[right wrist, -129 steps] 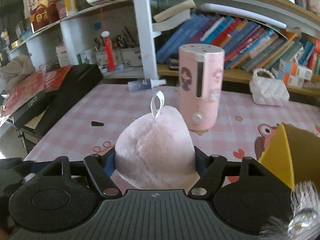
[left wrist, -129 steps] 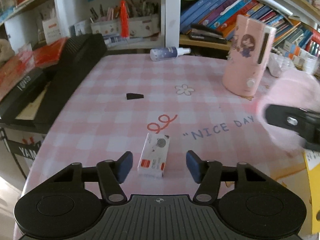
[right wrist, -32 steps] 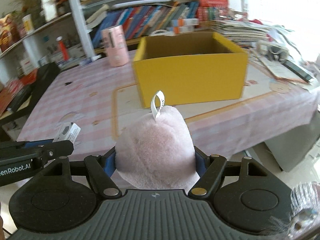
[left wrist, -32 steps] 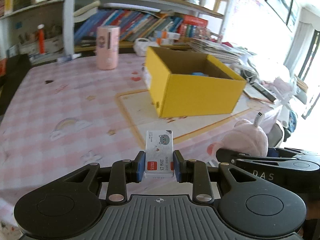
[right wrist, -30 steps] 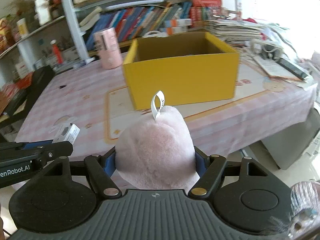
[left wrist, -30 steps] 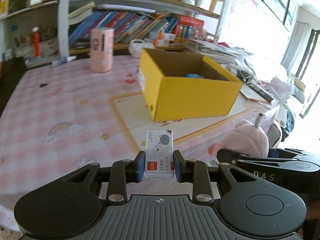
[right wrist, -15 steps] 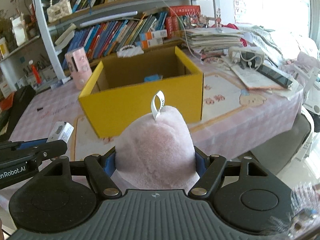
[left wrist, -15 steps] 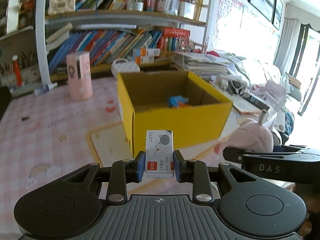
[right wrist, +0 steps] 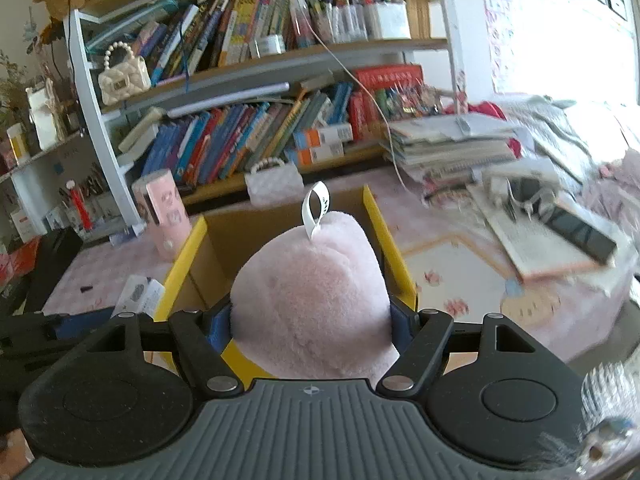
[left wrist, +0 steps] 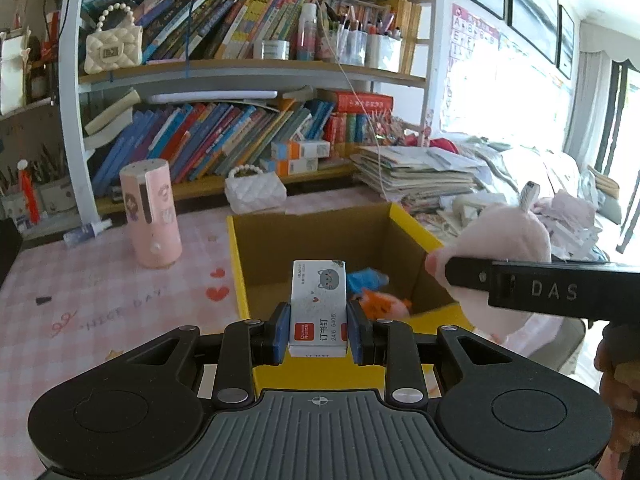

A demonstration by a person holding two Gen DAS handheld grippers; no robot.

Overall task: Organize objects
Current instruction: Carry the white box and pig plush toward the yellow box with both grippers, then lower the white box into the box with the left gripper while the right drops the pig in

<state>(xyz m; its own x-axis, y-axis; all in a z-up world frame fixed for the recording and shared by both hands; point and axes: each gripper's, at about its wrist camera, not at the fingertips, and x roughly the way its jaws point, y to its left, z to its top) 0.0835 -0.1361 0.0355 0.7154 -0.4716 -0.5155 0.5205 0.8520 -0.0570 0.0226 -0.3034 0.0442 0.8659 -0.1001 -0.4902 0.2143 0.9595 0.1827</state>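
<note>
My left gripper point(left wrist: 319, 330) is shut on a small white staples box point(left wrist: 319, 307) with a grey cat and a red label, held above the near edge of the open yellow cardboard box point(left wrist: 237, 264). Inside that box lie a blue item point(left wrist: 366, 280) and an orange item point(left wrist: 380, 306). My right gripper point(right wrist: 312, 326) is shut on a pink plush pad point(right wrist: 314, 292) with a white loop tag, held over the yellow box point(right wrist: 386, 248). The plush pad also shows at the right in the left wrist view point(left wrist: 500, 240). The staples box shows at the left in the right wrist view point(right wrist: 140, 296).
A pink cylinder container point(left wrist: 151, 213) stands on the pink checked tablecloth point(left wrist: 80, 300) left of the box. A white quilted purse point(left wrist: 254, 192) sits behind the box. Bookshelves point(left wrist: 240, 72) fill the back. Stacked papers point(left wrist: 420, 172) and clutter lie to the right.
Both grippers have risen and moved forward over the yellow box, each still holding its object. The box's inside is now seen from above.
</note>
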